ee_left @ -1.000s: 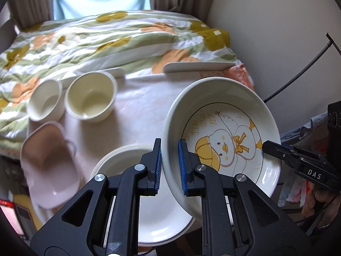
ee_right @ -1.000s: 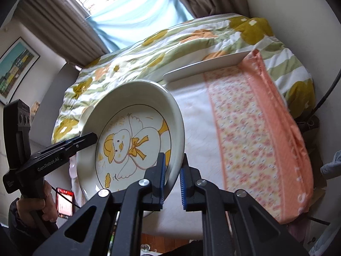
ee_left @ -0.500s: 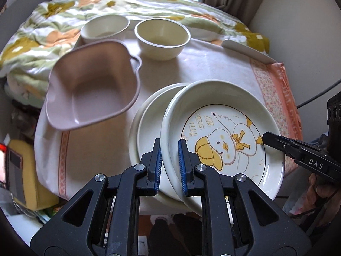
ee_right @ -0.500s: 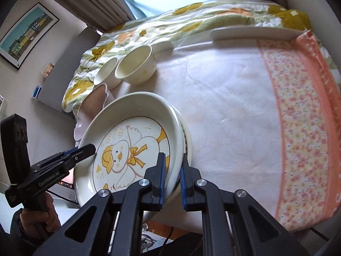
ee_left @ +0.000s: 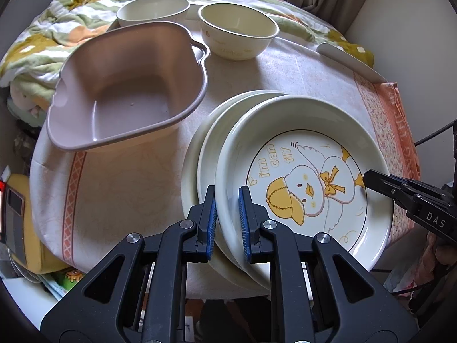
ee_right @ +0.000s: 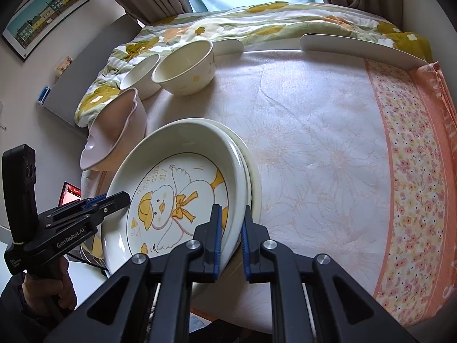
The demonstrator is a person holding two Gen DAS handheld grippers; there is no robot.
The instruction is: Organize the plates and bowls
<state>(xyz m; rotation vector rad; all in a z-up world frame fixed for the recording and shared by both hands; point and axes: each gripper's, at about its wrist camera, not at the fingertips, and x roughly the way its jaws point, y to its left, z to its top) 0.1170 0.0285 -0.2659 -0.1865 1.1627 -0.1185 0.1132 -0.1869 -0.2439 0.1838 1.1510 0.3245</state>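
A deep white plate with a yellow duck drawing [ee_left: 302, 177] [ee_right: 177, 197] sits on top of a stack of plain white plates [ee_left: 197, 160] [ee_right: 254, 183] on the table. My left gripper [ee_left: 227, 223] is shut on its near-left rim. My right gripper [ee_right: 230, 238] is shut on the opposite rim and shows in the left wrist view [ee_left: 380, 183]. A pink heart-shaped bowl [ee_left: 125, 85] [ee_right: 114, 137] stands to the left of the stack. Two cream bowls [ee_left: 237, 28] [ee_left: 152, 10] stand behind it.
The table has a pale floral cloth with an orange border [ee_right: 414, 157]. A flowered quilt [ee_right: 257, 20] lies beyond the table. A flat white tray [ee_right: 357, 48] rests at the far right edge. A phone [ee_right: 70, 197] glows below the table's left side.
Both grippers have carried the duck plate down and leftward onto the white plate stack. The pink bowl and cream bowls have come closer in view.
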